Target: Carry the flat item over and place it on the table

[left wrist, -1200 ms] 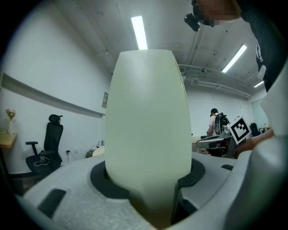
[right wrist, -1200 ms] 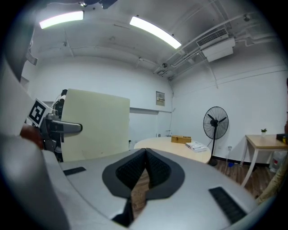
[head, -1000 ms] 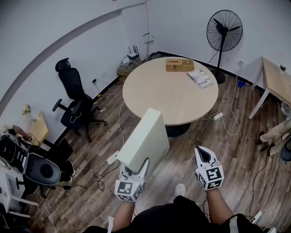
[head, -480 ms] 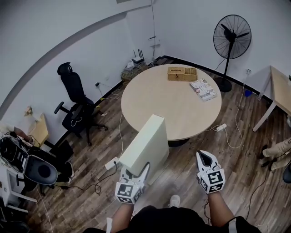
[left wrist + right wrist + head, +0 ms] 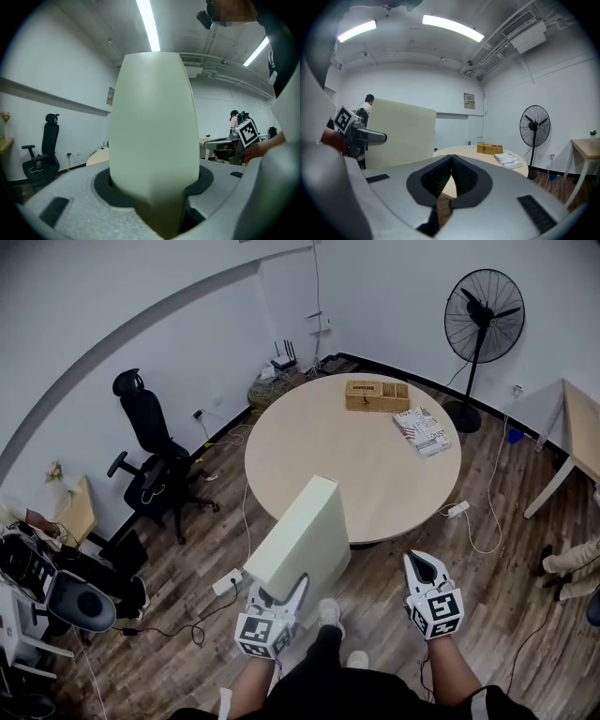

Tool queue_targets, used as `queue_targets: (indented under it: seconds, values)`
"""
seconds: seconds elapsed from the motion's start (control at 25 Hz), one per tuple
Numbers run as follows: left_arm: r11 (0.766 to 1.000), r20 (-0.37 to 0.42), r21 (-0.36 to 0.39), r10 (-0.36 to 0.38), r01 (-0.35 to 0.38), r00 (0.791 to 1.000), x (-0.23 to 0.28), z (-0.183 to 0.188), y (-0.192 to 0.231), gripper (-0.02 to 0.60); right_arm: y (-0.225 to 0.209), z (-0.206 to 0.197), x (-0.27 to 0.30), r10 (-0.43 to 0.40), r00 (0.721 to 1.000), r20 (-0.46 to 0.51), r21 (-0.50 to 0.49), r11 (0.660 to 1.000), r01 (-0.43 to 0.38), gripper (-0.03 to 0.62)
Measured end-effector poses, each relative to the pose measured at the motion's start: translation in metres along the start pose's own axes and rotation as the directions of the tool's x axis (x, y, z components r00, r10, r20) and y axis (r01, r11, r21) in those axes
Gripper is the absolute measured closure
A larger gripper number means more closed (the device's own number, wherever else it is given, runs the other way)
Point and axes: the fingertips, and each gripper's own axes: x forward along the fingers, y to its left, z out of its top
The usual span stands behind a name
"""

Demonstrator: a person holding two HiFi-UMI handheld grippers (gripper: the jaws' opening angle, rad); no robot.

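One flat panel (image 5: 302, 532): my left gripper (image 5: 279, 594) clamps its bottom edge for carrying.
Right gripper (image 5: 422, 565): closed, empty.
Table (image 5: 328, 437): 12 o'clock, destination.

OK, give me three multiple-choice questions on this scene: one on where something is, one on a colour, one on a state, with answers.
1. Where is the wooden box?
A) on the round table
B) on the floor
C) on a chair

2. What colour is the flat panel?
A) black
B) cream
C) red

3. How do the fingers of the right gripper stand?
A) together, nothing between them
B) clamped on the panel
C) spread wide

Answers:
1 A: the box sits on the tabletop's far side, near a booklet stack.
2 B: its faces look pale cream in every view.
3 A: the right gripper view shows them meeting, with nothing held.
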Motion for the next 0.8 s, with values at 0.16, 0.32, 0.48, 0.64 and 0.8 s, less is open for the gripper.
queue_targets:
  seconds: [0.16, 0.32, 0.48, 0.64, 0.8]
  values:
    - [1.0, 0.006, 0.003, -0.026, 0.026, 1.0, 0.034, 0.01, 0.02, 0.339, -0.017, 0.012, 0.033, -0.021, 1.0, 0.021, -0.003, 1.0, 0.021, 0.595]
    - [0.999, 0.026, -0.006, -0.047, 0.047, 0.999, 0.074, 0.026, 0.044, 0.339, -0.037, 0.033, 0.07, -0.039, 0.998, 0.049, -0.023, 0.999, 0.04, 0.595]
    - [0.996, 0.024, -0.026, -0.088, 0.088, 0.996, 0.115, 0.035, 0.069, 0.339, -0.053, 0.05, 0.108, -0.063, 0.996, 0.07, -0.017, 0.998, 0.064, 0.595]
    - [0.99, 0.028, -0.05, -0.127, 0.129, 0.991, 0.156, 0.041, 0.096, 0.339, -0.057, 0.061, 0.149, -0.067, 0.995, 0.07, -0.032, 0.997, 0.07, 0.595]
    - [0.982, 0.03, -0.09, -0.165, 0.167, 0.986, 0.186, 0.04, 0.117, 0.339, -0.064, 0.062, 0.173, -0.107, 0.993, 0.041, -0.044, 0.993, 0.109, 0.595]
